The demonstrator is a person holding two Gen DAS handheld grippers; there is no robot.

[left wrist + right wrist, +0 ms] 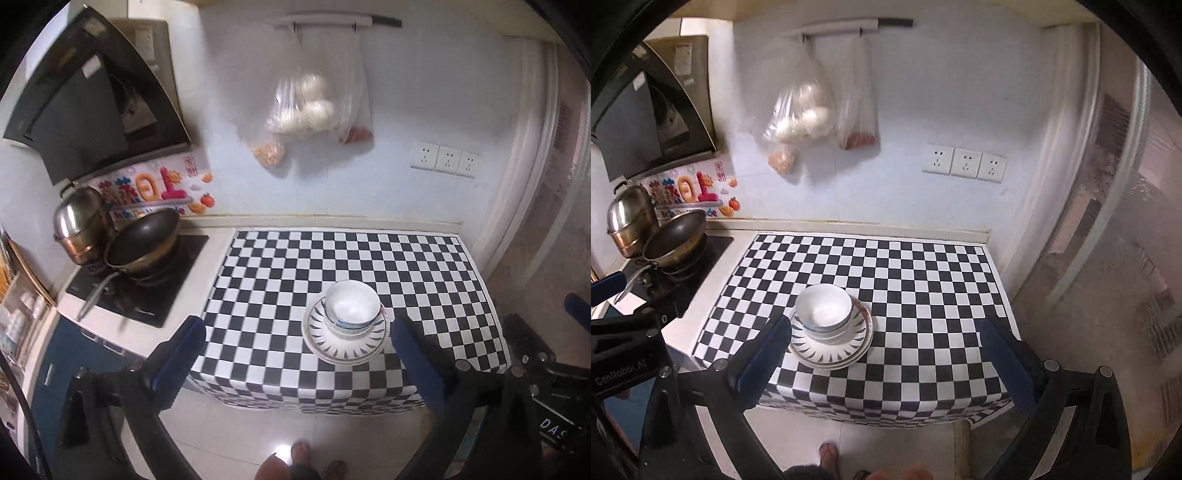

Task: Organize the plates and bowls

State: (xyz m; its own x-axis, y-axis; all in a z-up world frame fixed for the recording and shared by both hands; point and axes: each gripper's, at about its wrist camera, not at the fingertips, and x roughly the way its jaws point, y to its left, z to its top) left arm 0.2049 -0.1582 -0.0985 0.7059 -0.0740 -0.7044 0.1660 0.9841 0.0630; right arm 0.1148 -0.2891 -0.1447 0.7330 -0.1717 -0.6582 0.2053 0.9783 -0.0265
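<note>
While your two grippers hang above the front edge of the counter, the dishes sit gathered in one stack on the checkered cloth (332, 258), toward its front edge and nearer the front right corner in the left wrist view. White bowls (351, 308) nest one inside another, rims up, on top of the plates (345, 345); the upper plate carries dark dashes round its rim, and a red-patterned rim peeks out behind the bowls in the right wrist view.

Your left gripper (299, 339) stands with its jaws spread as wide as they go and nothing between the blue pads; the stack shows in the gap but lies well below, untouched. Your right gripper (886, 338) is likewise fully spread and empty, its left pad overlapping the plates' edge in view only.

At the counter's left end a dark frying pan (142, 238) and a steel pot (79, 225) rest on the black stove (173, 280). Plastic bags (306, 110) hang on the wall above the cloth, three wall sockets (445, 160) to their right. Your sandalled feet (829, 456) show on the pale floor.
</note>
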